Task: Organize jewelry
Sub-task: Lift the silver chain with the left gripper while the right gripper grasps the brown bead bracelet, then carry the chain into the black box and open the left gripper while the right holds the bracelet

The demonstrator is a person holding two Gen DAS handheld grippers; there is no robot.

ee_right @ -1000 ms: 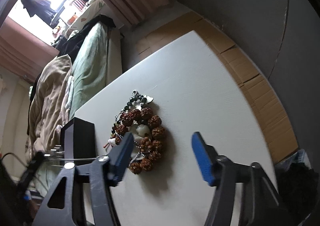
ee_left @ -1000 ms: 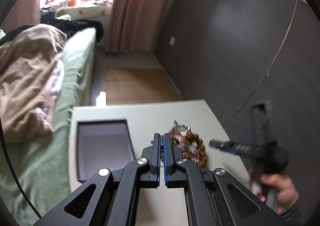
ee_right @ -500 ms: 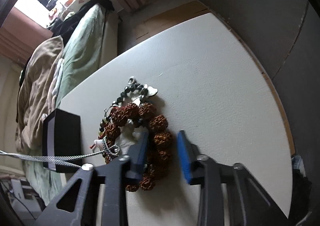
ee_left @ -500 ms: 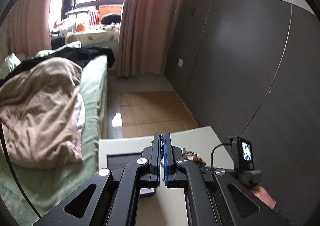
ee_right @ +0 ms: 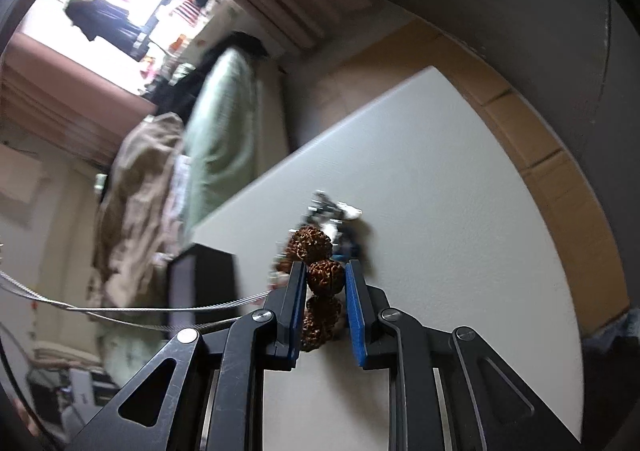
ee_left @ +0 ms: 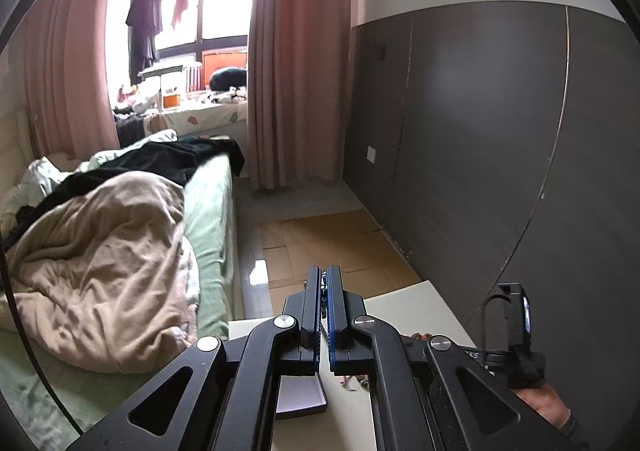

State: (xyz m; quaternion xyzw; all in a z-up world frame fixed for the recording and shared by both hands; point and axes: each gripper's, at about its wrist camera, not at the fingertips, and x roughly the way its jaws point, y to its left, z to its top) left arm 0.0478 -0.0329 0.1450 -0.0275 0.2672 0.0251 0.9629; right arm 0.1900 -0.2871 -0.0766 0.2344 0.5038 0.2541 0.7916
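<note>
While the right gripper (ee_right: 325,271) fingers clench a knobbly brown seed-bead bracelet (ee_right: 322,279) at frame centre above the white table (ee_right: 460,211), the left gripper (ee_left: 324,287) fingers pinch a thin silver chain (ee_left: 323,325).

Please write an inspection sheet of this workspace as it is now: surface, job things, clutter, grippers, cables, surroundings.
Surface: white table, mostly bare.
Job's things: brown bead bracelet between the right jaws; thin chain in the left jaws, running out taut to the side in the right wrist view; dark box and small silvery pieces on the table.
Clutter: nothing seen on the table.
Grippers: right gripper shut on the bracelet; left gripper shut on the chain.
Cables: nothing seen.
Surroundings: bed with blanket, curtain, dark wall.
</note>
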